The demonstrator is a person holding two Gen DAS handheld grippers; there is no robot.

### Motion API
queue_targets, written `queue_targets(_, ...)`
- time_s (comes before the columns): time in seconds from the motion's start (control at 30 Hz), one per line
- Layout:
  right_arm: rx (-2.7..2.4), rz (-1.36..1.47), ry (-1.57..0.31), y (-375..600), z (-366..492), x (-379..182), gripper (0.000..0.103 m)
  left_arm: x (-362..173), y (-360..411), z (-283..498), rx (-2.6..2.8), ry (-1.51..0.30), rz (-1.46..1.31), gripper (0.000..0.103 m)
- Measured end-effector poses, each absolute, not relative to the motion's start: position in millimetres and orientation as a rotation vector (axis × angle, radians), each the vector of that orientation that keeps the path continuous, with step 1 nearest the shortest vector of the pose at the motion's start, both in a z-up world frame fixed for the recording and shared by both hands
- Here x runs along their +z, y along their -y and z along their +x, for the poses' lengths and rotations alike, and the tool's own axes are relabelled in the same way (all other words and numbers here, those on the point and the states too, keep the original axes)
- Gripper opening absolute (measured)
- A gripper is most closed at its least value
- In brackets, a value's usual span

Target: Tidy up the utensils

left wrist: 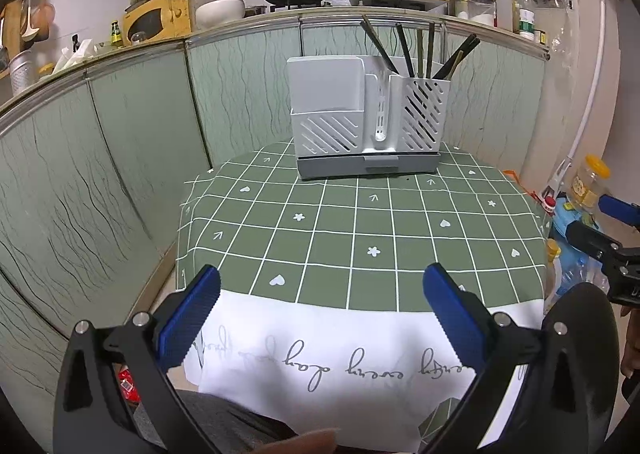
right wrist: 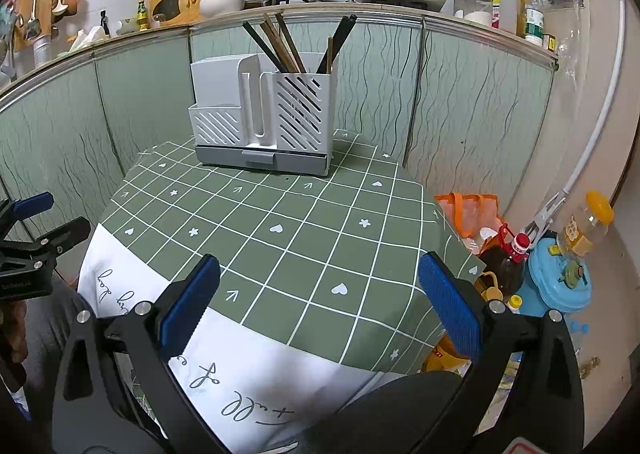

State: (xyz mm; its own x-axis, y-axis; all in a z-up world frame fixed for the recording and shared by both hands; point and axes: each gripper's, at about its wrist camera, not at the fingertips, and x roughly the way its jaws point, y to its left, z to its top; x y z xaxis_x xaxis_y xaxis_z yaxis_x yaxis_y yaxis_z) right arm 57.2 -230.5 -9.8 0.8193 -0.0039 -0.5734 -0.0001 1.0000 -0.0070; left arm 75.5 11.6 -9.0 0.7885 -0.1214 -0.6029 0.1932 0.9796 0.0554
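A white slotted utensil holder [left wrist: 366, 117] on a grey drip tray stands at the far end of the green checked tablecloth [left wrist: 340, 230]. Several dark and brown chopsticks [left wrist: 430, 49] stand upright in its right compartment. The holder [right wrist: 262, 119] and chopsticks [right wrist: 286, 43] also show in the right wrist view. My left gripper [left wrist: 322, 310] is open and empty, over the near edge of the table. My right gripper [right wrist: 320, 304] is open and empty, over the near right part of the table. Each gripper shows at the edge of the other's view.
Green patterned cabinet panels [left wrist: 120, 157] surround the table behind and to the left. Right of the table, on the floor, stand an orange bag [right wrist: 472, 213], a dark bottle [right wrist: 506, 266], a blue container [right wrist: 560, 278] and a yellow-lidded jar [right wrist: 588, 225]. The counter above holds pans and kitchenware.
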Motion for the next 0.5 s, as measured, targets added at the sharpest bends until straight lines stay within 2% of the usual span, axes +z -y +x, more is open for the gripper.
queue_targets(0.5,0.007,-0.003,-0.617,230.3,55.8,-10.4,0.095,-7.8,-8.3,74.5,-0.175,-0.655,0.123,0.099)
